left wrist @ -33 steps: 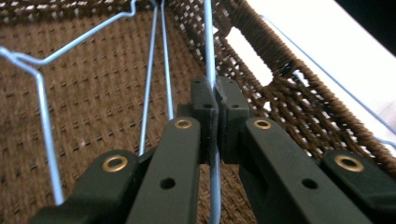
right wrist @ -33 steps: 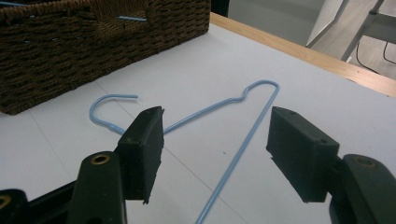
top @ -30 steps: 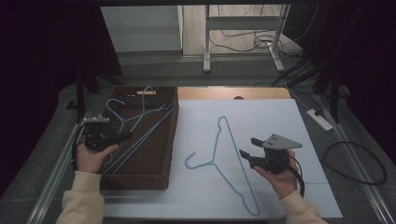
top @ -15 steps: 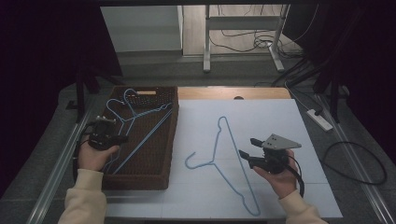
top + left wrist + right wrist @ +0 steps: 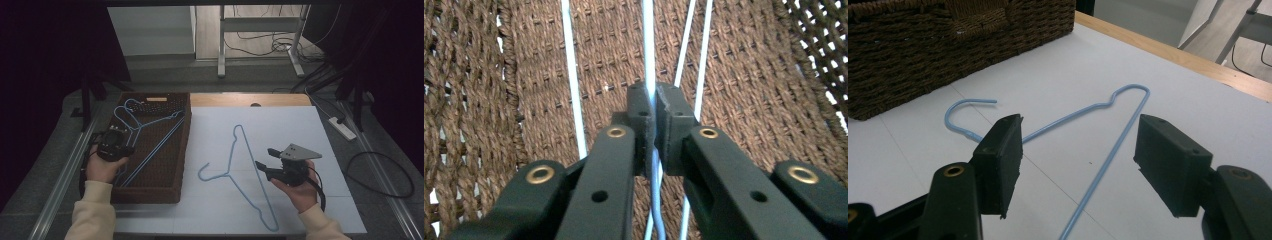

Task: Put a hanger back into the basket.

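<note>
Two grippers: you hold one in each hand, forearms entering from the near edge.
Right gripper (image 5: 268,162): sits in your right hand (image 5: 298,192) above the white surface (image 5: 325,150); its jaws stand wide apart with nothing between them.
Loose hanger (image 5: 239,170): a blue wire hanger lies flat on the surface just left of your right gripper, its hook curling toward the basket.
Left gripper (image 5: 654,112): your left hand (image 5: 102,169) holds it over the basket's left side; its jaws are pinched tight on a blue hanger wire (image 5: 649,55).
Basket (image 5: 172,187): a brown woven basket rests on the left part of the surface, with blue hangers (image 5: 150,135) lying inside on its woven floor.
Far end: beyond the surface you see table legs (image 5: 220,45) and cables (image 5: 255,47) on the floor.
</note>
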Demonstrator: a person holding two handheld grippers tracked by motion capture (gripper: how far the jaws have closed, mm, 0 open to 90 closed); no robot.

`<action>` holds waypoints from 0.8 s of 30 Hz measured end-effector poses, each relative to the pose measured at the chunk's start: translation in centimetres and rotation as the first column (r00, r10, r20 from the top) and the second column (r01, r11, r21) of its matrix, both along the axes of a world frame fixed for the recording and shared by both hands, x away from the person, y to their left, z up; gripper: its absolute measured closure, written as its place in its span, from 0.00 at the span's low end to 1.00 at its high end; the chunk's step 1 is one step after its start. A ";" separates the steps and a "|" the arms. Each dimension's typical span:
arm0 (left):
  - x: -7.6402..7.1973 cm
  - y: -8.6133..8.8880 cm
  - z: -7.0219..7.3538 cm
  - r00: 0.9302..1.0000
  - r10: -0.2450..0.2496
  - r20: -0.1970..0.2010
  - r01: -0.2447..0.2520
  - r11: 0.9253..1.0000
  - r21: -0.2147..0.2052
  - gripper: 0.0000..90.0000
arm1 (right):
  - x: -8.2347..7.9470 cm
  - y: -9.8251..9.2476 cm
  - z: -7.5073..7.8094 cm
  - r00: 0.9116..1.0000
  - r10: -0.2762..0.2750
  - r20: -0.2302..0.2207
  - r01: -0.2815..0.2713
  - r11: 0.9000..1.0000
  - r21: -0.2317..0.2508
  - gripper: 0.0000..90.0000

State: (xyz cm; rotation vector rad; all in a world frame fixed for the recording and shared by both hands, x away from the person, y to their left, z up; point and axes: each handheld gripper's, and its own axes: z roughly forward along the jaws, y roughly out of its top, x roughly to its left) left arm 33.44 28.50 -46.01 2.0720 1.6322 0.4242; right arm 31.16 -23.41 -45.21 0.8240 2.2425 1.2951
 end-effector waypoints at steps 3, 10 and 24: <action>-0.4 -0.1 0.7 0.997 0.001 0.082 -0.003 1.000 0.026 0.73 | 0.0 0.0 0.0 1.000 0.001 -0.002 -0.001 1.000 -0.001 0.40; -2.2 -1.1 3.6 0.961 -0.081 0.264 0.115 0.986 -0.118 0.47 | 0.1 -0.1 -0.1 1.000 -0.003 -0.006 0.003 1.000 -0.002 0.40; -6.3 -2.7 5.2 0.897 -0.231 0.377 0.329 0.919 -0.220 0.36 | 0.1 -0.3 0.0 1.000 -0.013 -0.006 0.013 1.000 -0.005 0.40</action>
